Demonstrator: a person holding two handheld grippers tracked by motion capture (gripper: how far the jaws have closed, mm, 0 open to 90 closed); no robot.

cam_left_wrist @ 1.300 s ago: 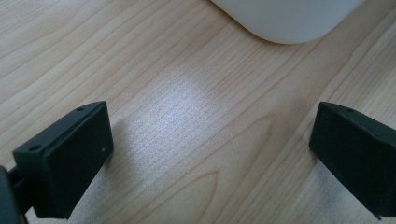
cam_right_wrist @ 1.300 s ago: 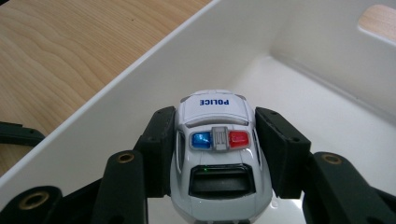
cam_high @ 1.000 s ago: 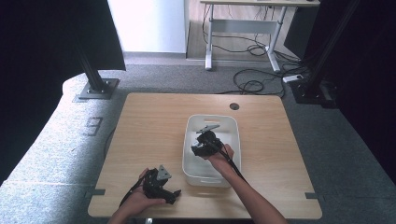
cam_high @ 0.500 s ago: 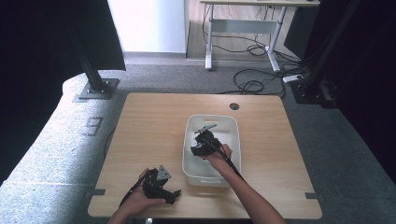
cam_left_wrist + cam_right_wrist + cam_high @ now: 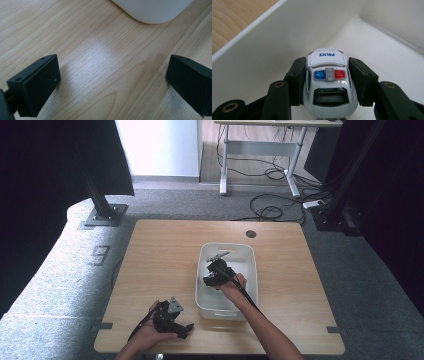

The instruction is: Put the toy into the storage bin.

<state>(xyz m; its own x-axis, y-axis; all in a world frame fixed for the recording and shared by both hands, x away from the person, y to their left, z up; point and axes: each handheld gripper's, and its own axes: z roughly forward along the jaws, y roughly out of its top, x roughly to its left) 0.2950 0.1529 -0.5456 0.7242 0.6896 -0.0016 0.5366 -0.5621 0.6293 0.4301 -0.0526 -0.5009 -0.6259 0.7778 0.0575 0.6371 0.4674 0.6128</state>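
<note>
A small white toy police car (image 5: 328,80) with a blue and a red roof light sits between the jaws of my right gripper (image 5: 327,77), whose pads press on both its sides. The car is inside a white plastic bin (image 5: 259,42), close to the bin's floor and near a wall. From above, the right gripper (image 5: 216,272) is over the bin (image 5: 202,285) on the wooden table (image 5: 160,250). My left gripper (image 5: 175,320) rests near the table's front edge, left of the bin. Its jaws stand wide apart over bare wood (image 5: 110,75) with nothing between them.
A corner of the white bin (image 5: 150,11) lies just ahead of the left gripper. A round cable hole (image 5: 251,234) is in the table's far right part. Black stand posts (image 5: 102,210) and floor cables (image 5: 272,210) lie beyond the table.
</note>
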